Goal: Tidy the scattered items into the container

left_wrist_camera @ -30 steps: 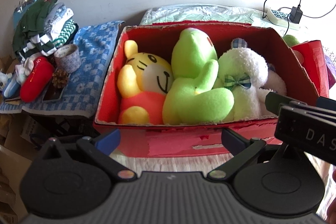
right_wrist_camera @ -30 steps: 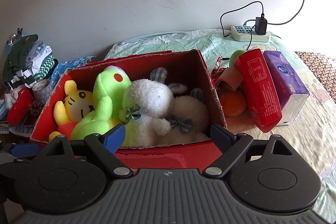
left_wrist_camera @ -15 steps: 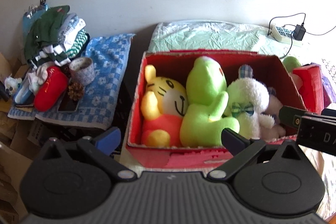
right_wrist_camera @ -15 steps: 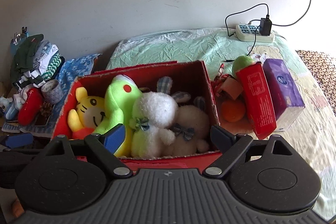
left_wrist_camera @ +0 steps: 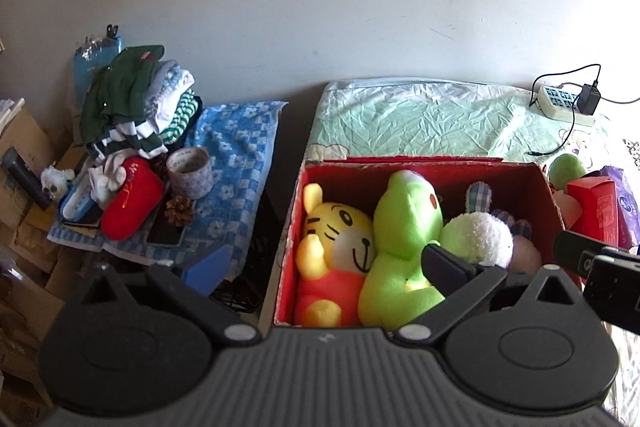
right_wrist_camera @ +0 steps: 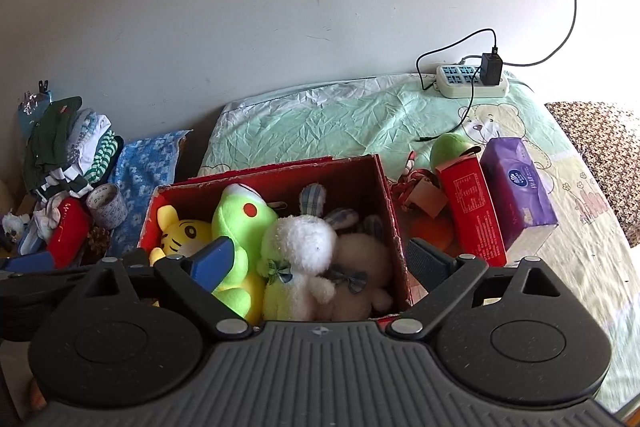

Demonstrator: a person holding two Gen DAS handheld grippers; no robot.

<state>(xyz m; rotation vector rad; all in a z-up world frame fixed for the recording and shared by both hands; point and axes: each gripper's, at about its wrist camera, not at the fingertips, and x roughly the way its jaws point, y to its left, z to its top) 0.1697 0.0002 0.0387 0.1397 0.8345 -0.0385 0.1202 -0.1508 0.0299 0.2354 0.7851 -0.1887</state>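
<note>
A red cardboard box [left_wrist_camera: 536,183] [right_wrist_camera: 390,195] stands on the bed. In it lie a yellow tiger plush [left_wrist_camera: 340,235] [right_wrist_camera: 180,233], a green frog plush [left_wrist_camera: 404,227] [right_wrist_camera: 240,219], a white rabbit plush [left_wrist_camera: 480,235] [right_wrist_camera: 304,243] and a beige plush [right_wrist_camera: 364,255]. My left gripper [left_wrist_camera: 324,263] is open and empty, held back above the box's near left corner. My right gripper [right_wrist_camera: 320,259] is open and empty, held back above the box's near side. The right gripper's body shows at the right edge of the left wrist view [left_wrist_camera: 600,279].
Right of the box lie a red carton [right_wrist_camera: 472,203], a purple tissue pack [right_wrist_camera: 516,187], an orange [right_wrist_camera: 432,231] and a green ball [right_wrist_camera: 448,149]. A power strip [right_wrist_camera: 472,81] sits by the wall. Left, a blue towel [left_wrist_camera: 236,155] holds folded clothes [left_wrist_camera: 136,99], tape roll [left_wrist_camera: 190,173] and red pouch [left_wrist_camera: 132,203].
Both grippers have pulled back and up from the box, so the box looks smaller and lower in both views. The plush toys have stayed in place in the box.
</note>
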